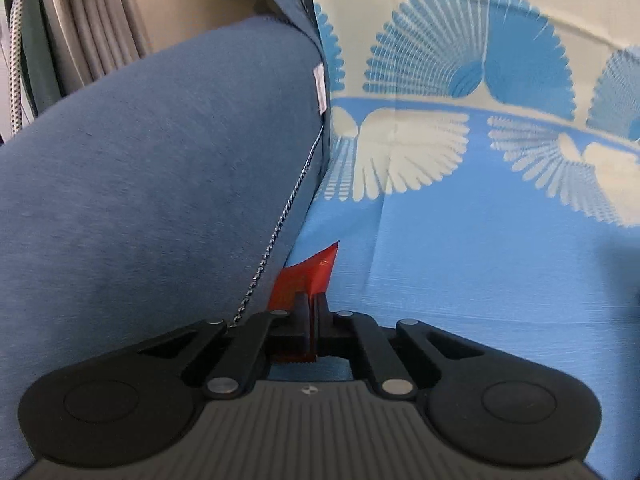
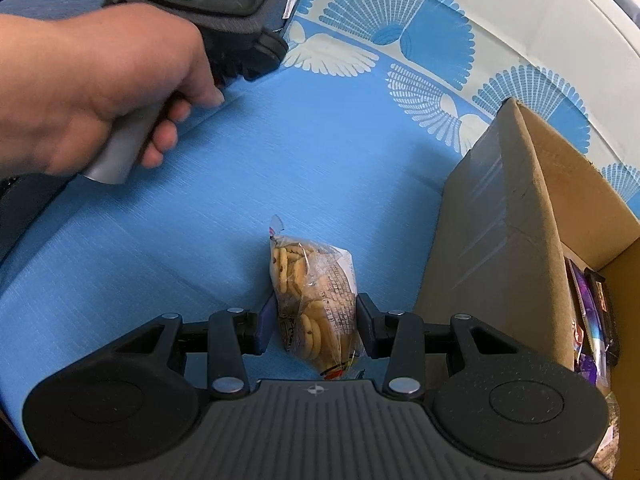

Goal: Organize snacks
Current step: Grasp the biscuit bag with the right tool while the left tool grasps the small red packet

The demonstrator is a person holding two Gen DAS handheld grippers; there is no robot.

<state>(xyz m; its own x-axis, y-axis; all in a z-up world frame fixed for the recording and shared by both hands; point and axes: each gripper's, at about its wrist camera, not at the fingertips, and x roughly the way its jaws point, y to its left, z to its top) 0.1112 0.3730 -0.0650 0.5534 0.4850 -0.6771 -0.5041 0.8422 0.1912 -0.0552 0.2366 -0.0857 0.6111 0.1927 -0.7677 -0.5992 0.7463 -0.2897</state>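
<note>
A: Left gripper [image 1: 311, 320]?
B: Clamped on a red packet [image 1: 308, 276], beside the cushion [image 1: 160, 160].
A: Right gripper [image 2: 316, 320]?
B: Parted around the cookie bag [image 2: 316, 300] on the blue cloth [image 2: 280, 160], box [image 2: 500, 240] beside it.

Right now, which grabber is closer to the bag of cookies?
The right one. The right gripper has a finger on each side of the cookie bag, jaws open around it. The left gripper is shut on a red wrapper beside the blue cushion, farther away.

Blue fan-patterned cloth [image 2: 280, 168] covers the surface; blue cushion [image 1: 152, 168] beside it
</note>
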